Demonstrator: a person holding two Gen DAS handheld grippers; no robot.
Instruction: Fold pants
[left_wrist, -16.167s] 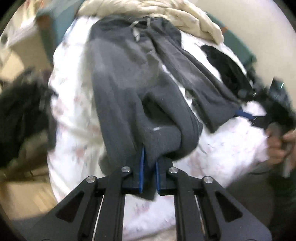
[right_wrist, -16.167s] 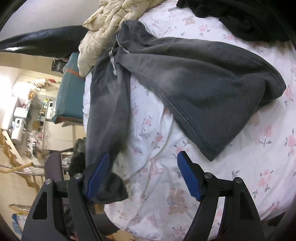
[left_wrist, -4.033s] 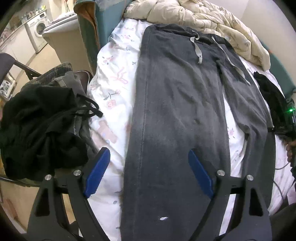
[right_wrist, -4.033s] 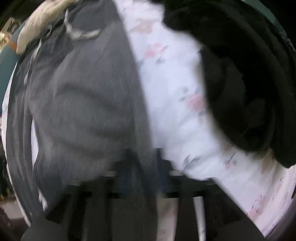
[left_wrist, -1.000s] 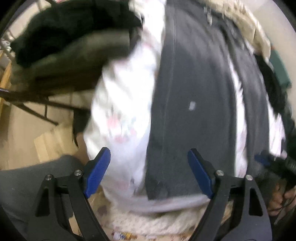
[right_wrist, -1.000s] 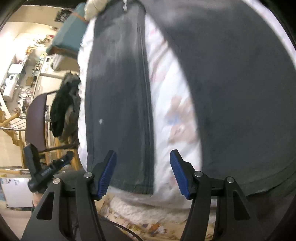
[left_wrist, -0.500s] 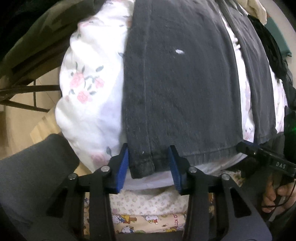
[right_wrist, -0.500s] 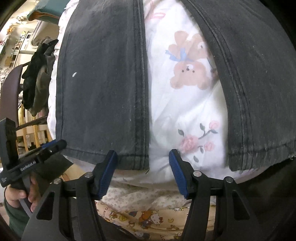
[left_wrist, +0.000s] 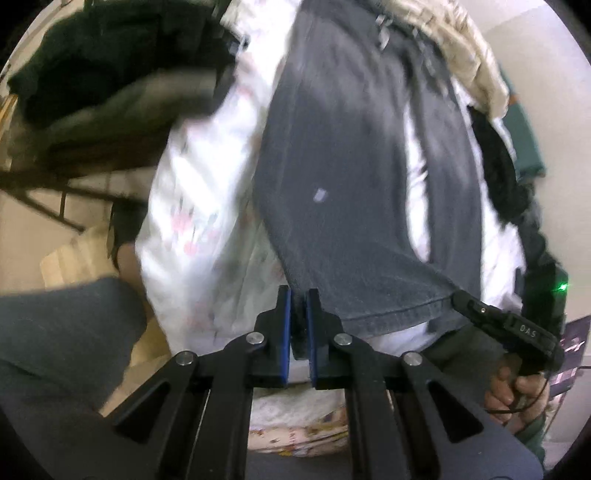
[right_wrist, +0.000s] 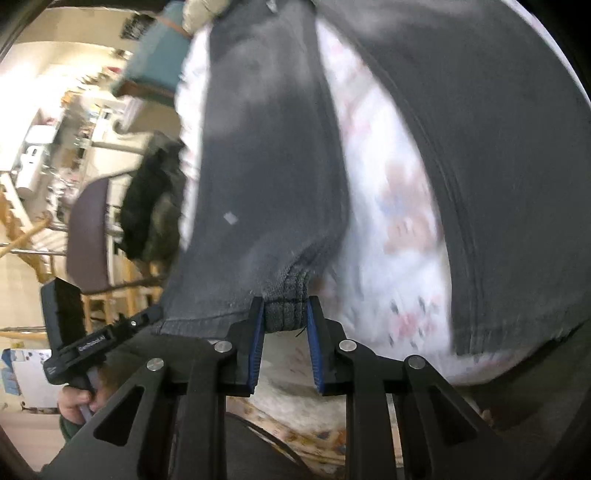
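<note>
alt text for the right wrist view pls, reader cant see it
The right gripper has just closed its blue pads on the bunched hem corner of one leg of the dark grey pants, which lie on a white floral bedsheet. At lower left the left gripper holds the same hem's other corner; a chair draped with dark clothes stands behind.

Left gripper (left_wrist: 298, 295) pitched steeply down, 2 blue pads nearly together, jaws just closed tight on the hem corner of the pants (left_wrist: 354, 155). Right gripper (right_wrist: 286, 308) angled down less steeply, jaws just been closing, pads pressing a bunched hem fold between them with a wider gap than the left. In the left wrist view the right hand (left_wrist: 517, 384) wraps its gripper handle at the lower right. In the right wrist view the left hand (right_wrist: 79, 400) grips its handle at the lower left. Both views motion-blurred.
</note>
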